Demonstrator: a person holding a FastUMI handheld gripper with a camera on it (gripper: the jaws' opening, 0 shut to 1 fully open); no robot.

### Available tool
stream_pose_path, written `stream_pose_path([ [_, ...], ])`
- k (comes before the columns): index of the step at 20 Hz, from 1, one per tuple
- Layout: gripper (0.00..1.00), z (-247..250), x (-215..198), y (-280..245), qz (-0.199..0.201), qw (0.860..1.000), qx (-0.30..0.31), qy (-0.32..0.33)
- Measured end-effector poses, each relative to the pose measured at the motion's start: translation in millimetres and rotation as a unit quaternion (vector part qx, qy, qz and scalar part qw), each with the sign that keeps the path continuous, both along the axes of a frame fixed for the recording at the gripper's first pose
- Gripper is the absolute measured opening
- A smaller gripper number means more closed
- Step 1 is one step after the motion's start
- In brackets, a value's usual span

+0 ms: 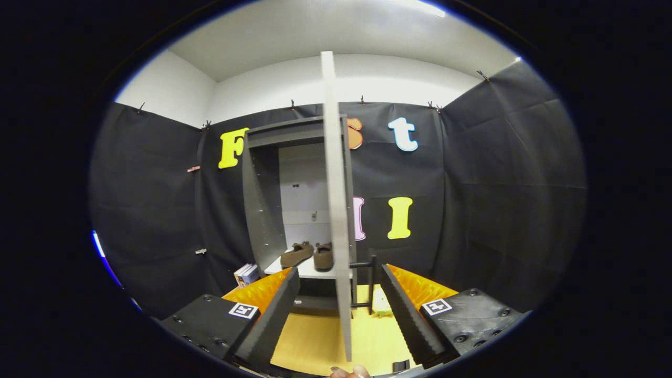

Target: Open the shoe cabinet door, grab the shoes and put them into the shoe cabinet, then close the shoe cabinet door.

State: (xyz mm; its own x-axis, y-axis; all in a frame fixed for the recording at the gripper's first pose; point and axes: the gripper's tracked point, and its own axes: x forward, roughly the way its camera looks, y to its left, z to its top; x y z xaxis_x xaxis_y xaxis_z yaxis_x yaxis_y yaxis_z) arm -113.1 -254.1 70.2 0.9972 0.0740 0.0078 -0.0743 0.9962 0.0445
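The hand-held gripper (pixel 336 315) is gaping open astride the door (pixel 336 210) edge; this stiff, light panel probably swings easiest by its handle (pixel 370 283) at 1 o'clock, shoes (pixel 308 255) shelved at 11.

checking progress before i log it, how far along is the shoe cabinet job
Done: the door stands open edge-on, and both shoes sit on the shelf inside the cabinet. In hand: the open claw straddles the door's edge, with the handle just ahead of one finger. Left: closing the door.
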Motion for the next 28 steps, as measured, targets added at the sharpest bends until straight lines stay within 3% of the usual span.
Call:
stream_pose_path([
  [6, 0.98, -19, 27, -41, -0.007, 1.0, 0.011, 0.015],
  [12, 0.98, -47, 50, -41, 0.017, 0.998, 0.008, 0.056],
  [22, 0.98, -54, 54, 23, 0.056, 0.996, 0.02, 0.062],
  [28, 0.98, -55, 60, 76, 0.032, 0.998, 0.01, 0.055],
])
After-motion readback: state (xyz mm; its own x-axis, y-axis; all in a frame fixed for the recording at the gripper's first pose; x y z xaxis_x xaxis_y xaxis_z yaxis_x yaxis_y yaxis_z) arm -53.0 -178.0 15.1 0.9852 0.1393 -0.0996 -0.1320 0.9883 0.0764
